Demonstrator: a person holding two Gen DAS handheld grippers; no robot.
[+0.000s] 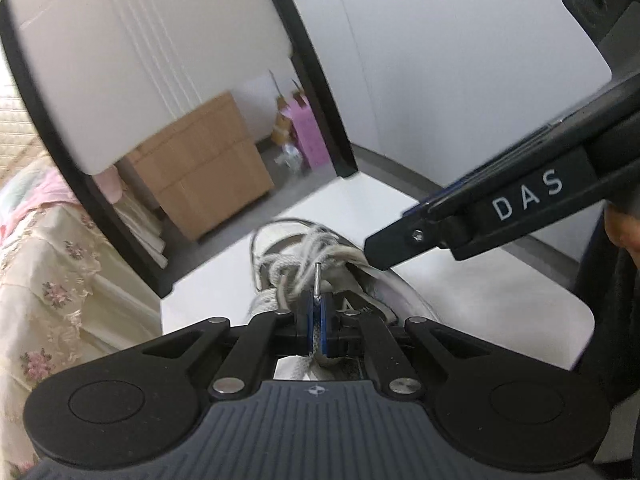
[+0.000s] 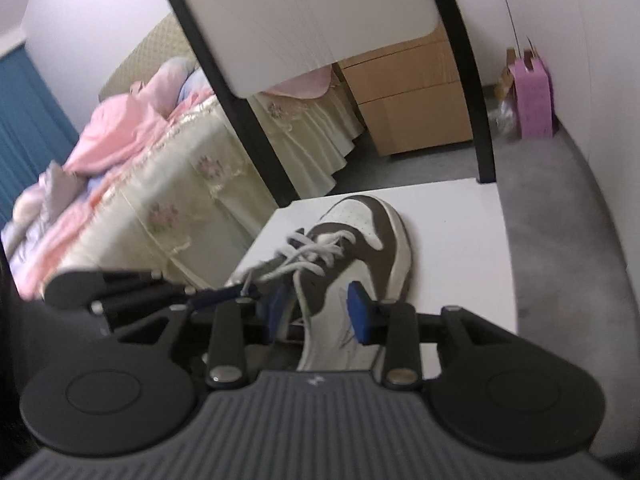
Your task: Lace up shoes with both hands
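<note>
On a white tabletop point(image 2: 460, 216) by a floral-covered bed point(image 2: 160, 200), the brown-and-white leather sneaker point(image 2: 360, 248) points toe-away from the spread-jawed right gripper point(image 2: 318, 308) — the left gripper point(image 1: 316, 320) pinches its grey-white lace point(image 1: 316, 276).

One shoe point(image 2: 360, 248) with one lace point(image 2: 316, 252), on one white table point(image 2: 472, 248); two grippers, left point(image 1: 316, 312) and right point(image 2: 320, 312); one bed point(image 2: 160, 200), one wooden cabinet point(image 2: 416, 108), one pink box point(image 2: 534, 96)

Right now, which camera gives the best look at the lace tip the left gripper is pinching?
The left wrist view. There the lace tip stands just above the shut blue pads of the left gripper, with the shoe behind. The right wrist view shows that gripper only side-on at the laces; the tip itself cannot be made out.
</note>
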